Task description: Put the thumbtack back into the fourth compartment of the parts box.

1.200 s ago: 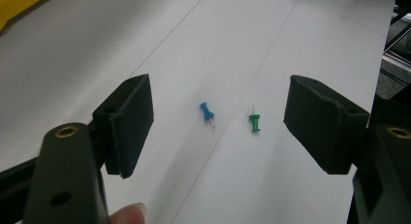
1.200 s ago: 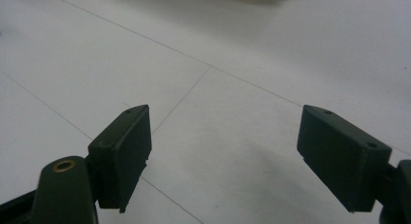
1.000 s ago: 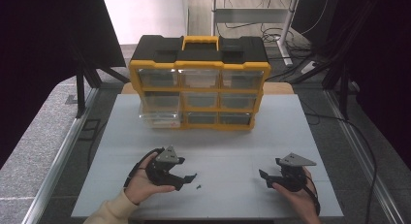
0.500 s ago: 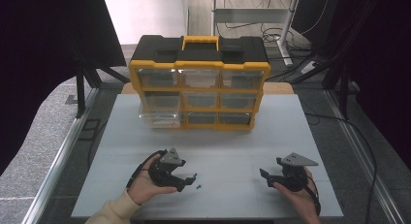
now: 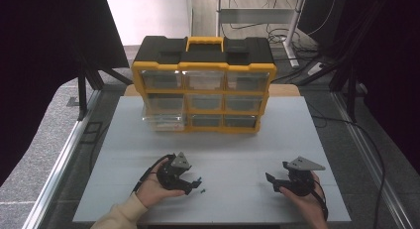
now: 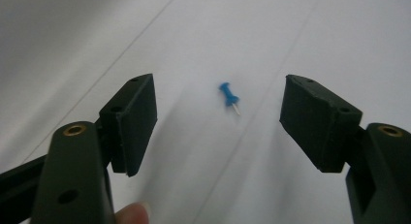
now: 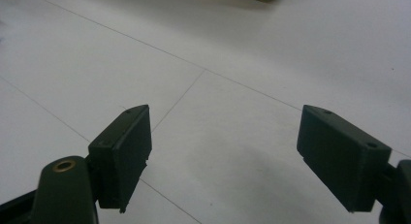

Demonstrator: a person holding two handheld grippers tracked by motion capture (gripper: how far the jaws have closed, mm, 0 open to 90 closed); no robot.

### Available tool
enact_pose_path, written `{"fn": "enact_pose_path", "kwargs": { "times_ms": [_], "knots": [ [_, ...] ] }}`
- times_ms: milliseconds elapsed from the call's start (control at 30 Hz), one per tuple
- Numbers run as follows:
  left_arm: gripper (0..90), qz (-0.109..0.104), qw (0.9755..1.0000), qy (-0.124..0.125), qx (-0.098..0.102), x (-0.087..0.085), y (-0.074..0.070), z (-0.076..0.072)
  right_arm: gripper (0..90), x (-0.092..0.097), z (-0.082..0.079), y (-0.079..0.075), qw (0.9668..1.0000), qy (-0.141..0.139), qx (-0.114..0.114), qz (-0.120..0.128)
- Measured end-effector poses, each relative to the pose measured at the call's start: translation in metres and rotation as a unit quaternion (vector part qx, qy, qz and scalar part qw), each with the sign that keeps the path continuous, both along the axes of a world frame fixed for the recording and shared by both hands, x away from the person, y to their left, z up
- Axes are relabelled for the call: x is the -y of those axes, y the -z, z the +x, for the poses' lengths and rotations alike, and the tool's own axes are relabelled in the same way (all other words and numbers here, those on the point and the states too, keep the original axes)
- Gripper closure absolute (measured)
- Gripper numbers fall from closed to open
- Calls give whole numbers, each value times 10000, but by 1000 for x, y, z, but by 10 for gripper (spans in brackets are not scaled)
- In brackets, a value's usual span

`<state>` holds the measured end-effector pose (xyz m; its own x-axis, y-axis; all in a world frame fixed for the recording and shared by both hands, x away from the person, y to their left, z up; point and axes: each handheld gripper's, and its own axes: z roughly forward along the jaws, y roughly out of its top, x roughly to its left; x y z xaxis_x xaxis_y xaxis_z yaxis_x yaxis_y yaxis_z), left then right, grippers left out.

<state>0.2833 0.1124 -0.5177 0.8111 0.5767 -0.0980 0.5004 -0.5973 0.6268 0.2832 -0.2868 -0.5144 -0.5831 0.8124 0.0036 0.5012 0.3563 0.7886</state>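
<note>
**Closing in on a blue pushpin**

Picking the pushpin (image 6: pixel 229 96) off the white table (image 5: pixel 237 140) looks like the step in hand. It lies on its side at the centre of the left gripper view, between the two spread jaws but touching neither; in the high view it is a tiny speck at lower centre, just right of the left gripper (image 5: pixel 190 182). That gripper is released, and its jaws have just been closing a little with the pin between them, not yet pressed.

To do this well, I judge the pads should come low enough to graze the table, centred on the blue head, not the thin metal point, which would slip. Close slowly so the pin does not roll or flick away.

At the lower right of the high view, the right gripper (image 5: pixel 272 179) is released with nothing between its jaws. A yellow and black drawer cabinet (image 5: pixel 204 85) stands well apart at the top.
</note>
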Motion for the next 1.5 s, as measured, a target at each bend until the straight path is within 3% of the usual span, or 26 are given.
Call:
{"fn": "enact_pose_path", "kwargs": {
  "times_ms": [333, 467, 633, 800, 900, 1100, 1333, 1500],
  "knots": [
    [346, 87, 9999, -19, 48, 14, 7, 6, 202, -1, 0, -1, 10000, 8, 14, -1],
    [356, 292, 9995, 75, 81, 19, 10, 5, 202, 0, -1, -1, 10000, 25, 44, -4],
    [371, 350, 9993, 81, 75, 20, 13, 5, 203, 0, -1, -1, 10000, 32, 34, -16],
    [479, 381, 9992, 98, 82, 20, 11, 3, 202, 0, 0, -1, 10000, 26, 18, -2],
    [636, 447, 9986, 262, 49, 23, 9, 0, 202, 0, 1, -1, 10000, 38, 21, -9],
    [815, 432, 9986, 291, -107, 25, 8, 5, 202, 0, -1, -2, 10000, 49, 44, -17],
    [829, 466, 9985, 275, -86, 26, 7, 3, 203, 0, -1, -2, 10000, 47, 49, -21],
    [830, 318, 9989, 283, -186, 24, 7, 6, 203, 1, -1, -2, 10000, 61, 44, -30]
  ]
}}
